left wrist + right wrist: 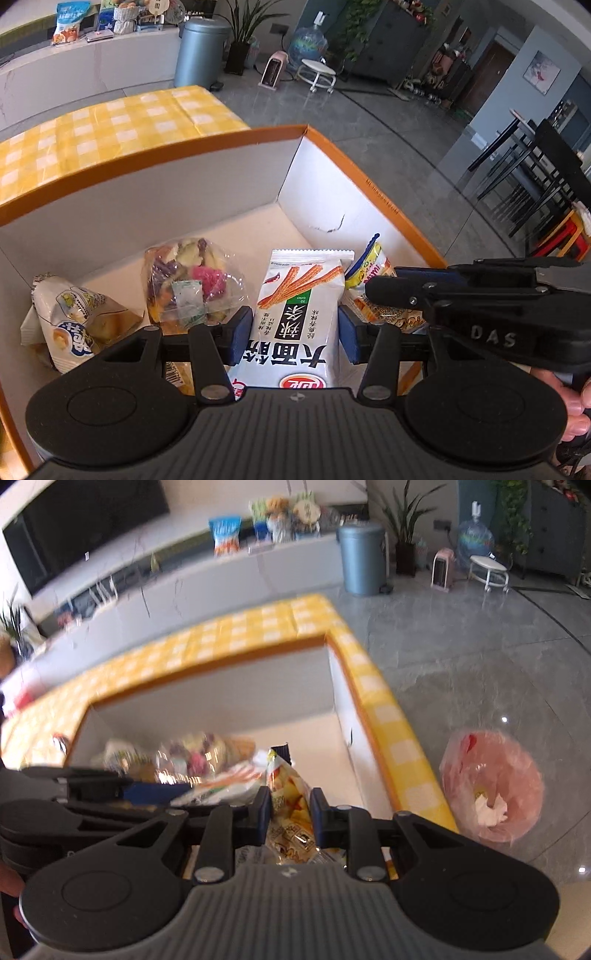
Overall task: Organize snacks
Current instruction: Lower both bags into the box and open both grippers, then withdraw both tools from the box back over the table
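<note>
A white box with an orange rim [155,158] stands on a yellow checked tablecloth. My left gripper [295,332] is shut on a white snack bag printed with orange sticks [295,306], held over the box's inside. My right gripper [290,808] is shut on a yellow snack packet [288,790], also over the box [207,653]; in the left wrist view this packet [369,269] and the right gripper's body [480,306] sit just right of the white bag. On the box floor lie a clear bag of mixed colourful pieces [192,284] and a white-and-brown bag [70,325].
The yellow checked table [110,125] runs behind and beside the box, its right edge dropping to grey floor. A pink-lined bin [491,786] stands on the floor right of the table. Farther off stand a blue-grey bin [201,51], a white counter and dark chairs [535,177].
</note>
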The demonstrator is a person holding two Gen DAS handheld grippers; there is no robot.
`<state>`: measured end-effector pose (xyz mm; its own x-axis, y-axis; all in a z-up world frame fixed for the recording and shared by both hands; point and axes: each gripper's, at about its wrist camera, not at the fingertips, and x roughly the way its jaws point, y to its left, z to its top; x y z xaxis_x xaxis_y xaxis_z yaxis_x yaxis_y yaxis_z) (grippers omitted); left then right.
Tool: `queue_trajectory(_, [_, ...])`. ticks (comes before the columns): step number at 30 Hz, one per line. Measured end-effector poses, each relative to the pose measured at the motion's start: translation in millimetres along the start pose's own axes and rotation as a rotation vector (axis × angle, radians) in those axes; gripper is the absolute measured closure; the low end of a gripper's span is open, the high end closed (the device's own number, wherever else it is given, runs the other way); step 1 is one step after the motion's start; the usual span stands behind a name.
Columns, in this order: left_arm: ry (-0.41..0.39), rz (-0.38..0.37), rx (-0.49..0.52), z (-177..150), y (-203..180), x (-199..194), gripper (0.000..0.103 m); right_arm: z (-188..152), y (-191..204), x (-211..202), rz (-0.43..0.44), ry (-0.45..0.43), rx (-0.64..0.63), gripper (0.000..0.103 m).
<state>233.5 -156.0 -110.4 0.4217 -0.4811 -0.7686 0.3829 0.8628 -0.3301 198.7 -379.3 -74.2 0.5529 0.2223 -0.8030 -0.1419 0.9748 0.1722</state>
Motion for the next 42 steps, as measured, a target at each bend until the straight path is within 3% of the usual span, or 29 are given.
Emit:
queue_trajectory(11, [0.161, -0.032, -0.072, 6, 17, 23, 0.046, 1, 6, 23, -0.081, 0.124, -0.060, 0.079])
queue_trajectory(15, [0.216, -0.026, -0.070, 7, 19, 27, 0.045, 3, 7, 16, -0.072, 0.121, -0.063, 0.065])
queue_trajectory(18, [0.220, 0.006, -0.030, 6, 17, 22, 0.038, 5, 14, 11, -0.081, 0.119, -0.080, 0.064])
queue_trajectory(23, [0.208, 0.020, -0.075, 5, 25, 9, 0.026, 7, 23, 4, -0.089, 0.111, -0.090, 0.059])
queue_trajectory(34, [0.080, 0.005, -0.037, 0, 26, -44, 0.021, 13, 38, -30, -0.103, 0.028, -0.079, 0.050])
queue_trajectory(37, [0.006, -0.004, -0.008, -3, 24, -70, 0.021, 14, 45, -45, -0.106, -0.041, -0.057, 0.046])
queue_trajectory(42, [-0.182, 0.007, 0.067, -11, 12, -118, 0.018, 9, 62, -69, -0.127, -0.175, -0.009, 0.041])
